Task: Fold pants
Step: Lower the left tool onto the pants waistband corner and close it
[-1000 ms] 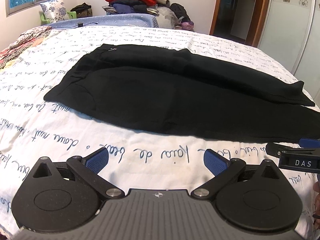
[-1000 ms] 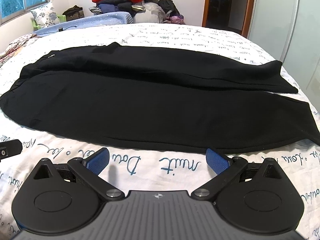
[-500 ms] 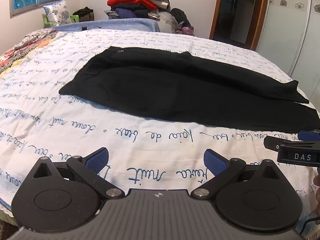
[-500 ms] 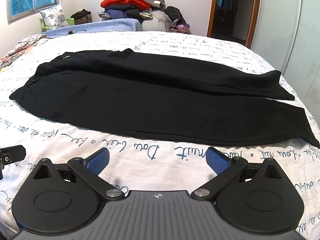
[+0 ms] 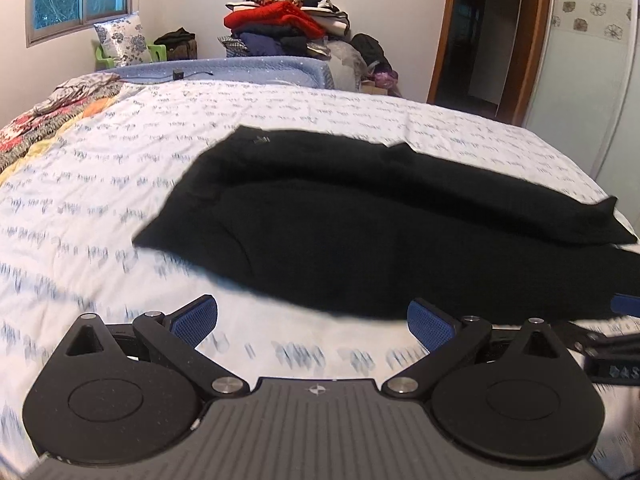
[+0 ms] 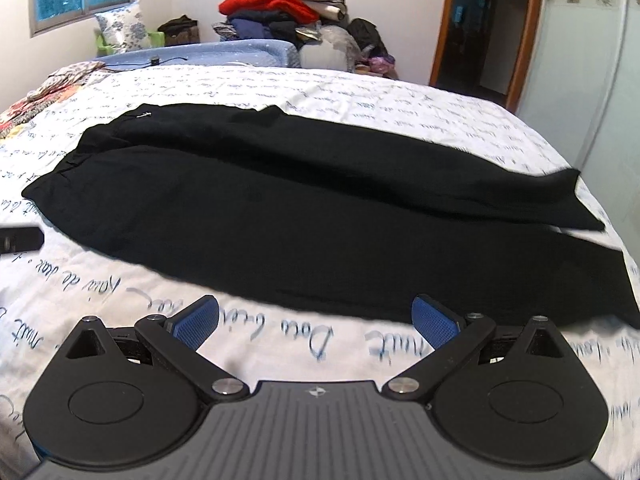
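Black pants [image 5: 360, 232] [image 6: 312, 220] lie flat across the bed, waist at the left, leg ends at the right, one leg laid over the other. My left gripper [image 5: 314, 322] is open above the white sheet, just short of the pants' near edge. My right gripper [image 6: 316, 320] is open too, its blue pads [image 6: 434, 322] close to the near hem of the lower leg. Nothing is between either pair of fingers. A part of the right gripper [image 5: 612, 344] shows at the right edge of the left wrist view.
The bed [image 6: 320, 344] has a white cover with blue handwriting. A flowered quilt [image 5: 36, 132] lies at the left. A pile of clothes [image 5: 288, 24] stands behind the bed. A dark doorway [image 5: 476, 36] and a white wardrobe [image 5: 592, 60] are at the right.
Both grippers have tilted up and drawn back toward the pants after pulling away half a second ago. The left view has swung left and is blurred. The pants have not moved.
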`<state>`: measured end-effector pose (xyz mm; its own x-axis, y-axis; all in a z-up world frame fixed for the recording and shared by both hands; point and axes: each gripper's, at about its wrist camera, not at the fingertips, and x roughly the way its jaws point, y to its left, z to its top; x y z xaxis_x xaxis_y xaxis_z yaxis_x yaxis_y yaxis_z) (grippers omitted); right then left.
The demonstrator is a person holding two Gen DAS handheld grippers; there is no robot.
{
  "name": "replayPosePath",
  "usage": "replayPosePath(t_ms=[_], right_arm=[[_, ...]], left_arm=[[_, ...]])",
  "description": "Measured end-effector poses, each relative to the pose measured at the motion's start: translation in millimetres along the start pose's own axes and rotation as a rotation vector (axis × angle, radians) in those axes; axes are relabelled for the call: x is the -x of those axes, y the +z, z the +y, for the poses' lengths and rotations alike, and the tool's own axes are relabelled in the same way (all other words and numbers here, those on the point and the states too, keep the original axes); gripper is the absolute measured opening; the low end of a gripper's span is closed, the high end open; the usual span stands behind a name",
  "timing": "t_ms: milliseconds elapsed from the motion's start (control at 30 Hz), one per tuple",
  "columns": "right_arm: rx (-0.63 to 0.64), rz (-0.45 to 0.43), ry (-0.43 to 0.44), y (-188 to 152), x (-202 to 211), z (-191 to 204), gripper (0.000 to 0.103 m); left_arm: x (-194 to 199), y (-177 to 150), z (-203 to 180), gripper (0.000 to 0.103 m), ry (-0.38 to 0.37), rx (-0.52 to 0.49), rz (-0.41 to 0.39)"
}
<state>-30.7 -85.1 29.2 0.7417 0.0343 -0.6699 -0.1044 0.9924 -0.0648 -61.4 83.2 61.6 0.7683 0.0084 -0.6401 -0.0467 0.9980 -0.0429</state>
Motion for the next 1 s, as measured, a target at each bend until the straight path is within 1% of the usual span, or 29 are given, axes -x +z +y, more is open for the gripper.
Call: replayPosePath(t_ms=[67, 167, 233, 300, 367, 400, 467, 567, 633, 733, 800, 867, 933, 1000], right_arm=[[0.015, -0.013, 0.011, 7, -5, 0, 0.103], [0.029, -0.024, 0.023, 19, -15, -1, 0.103], [0.032, -0.025, 0.03, 26, -23, -2, 0.103], [0.035, -0.021, 0.038, 30, -32, -1, 0.103], [0.045, -0.009, 0.044, 34, -40, -1, 0.103], [0.051, -0.005, 0.046, 35, -42, 0, 0.103], [0.071, 0.001, 0.042, 37, -49, 2, 0.103], [0.093, 0.006, 0.034, 42, -57, 3, 0.103], [0.092, 0.012, 0.036, 44, -62, 2, 0.103], [0.076, 0.021, 0.037, 47, -68, -3, 0.103], [0.06, 0.026, 0.041, 49, -73, -8, 0.103], [0.046, 0.033, 0.046, 51, -78, -12, 0.103], [0.039, 0.04, 0.05, 54, -84, -15, 0.103], [0.038, 0.043, 0.053, 57, -90, -16, 0.103]], left_arm=[[-12, 18, 15, 0.102, -0.003, 0.011, -0.013], [-33, 47, 45, 0.102, -0.044, 0.052, -0.021], [-53, 69, 70, 0.101, -0.088, 0.116, -0.014], [-78, 94, 98, 0.101, -0.143, 0.199, 0.022], [-103, 116, 117, 0.101, -0.199, 0.253, 0.041], [-118, 128, 127, 0.101, -0.213, 0.282, 0.05], [-144, 149, 139, 0.101, -0.231, 0.307, 0.051], [-186, 174, 154, 0.1, -0.219, 0.336, 0.065], [-215, 184, 162, 0.1, -0.233, 0.373, 0.113], [-251, 188, 167, 0.1, -0.282, 0.412, 0.183], [-268, 189, 165, 0.1, -0.254, 0.401, 0.214], [-281, 191, 166, 0.1, -0.228, 0.378, 0.228], [-295, 193, 166, 0.101, -0.225, 0.36, 0.244], [-306, 195, 165, 0.1, -0.242, 0.347, 0.262]])
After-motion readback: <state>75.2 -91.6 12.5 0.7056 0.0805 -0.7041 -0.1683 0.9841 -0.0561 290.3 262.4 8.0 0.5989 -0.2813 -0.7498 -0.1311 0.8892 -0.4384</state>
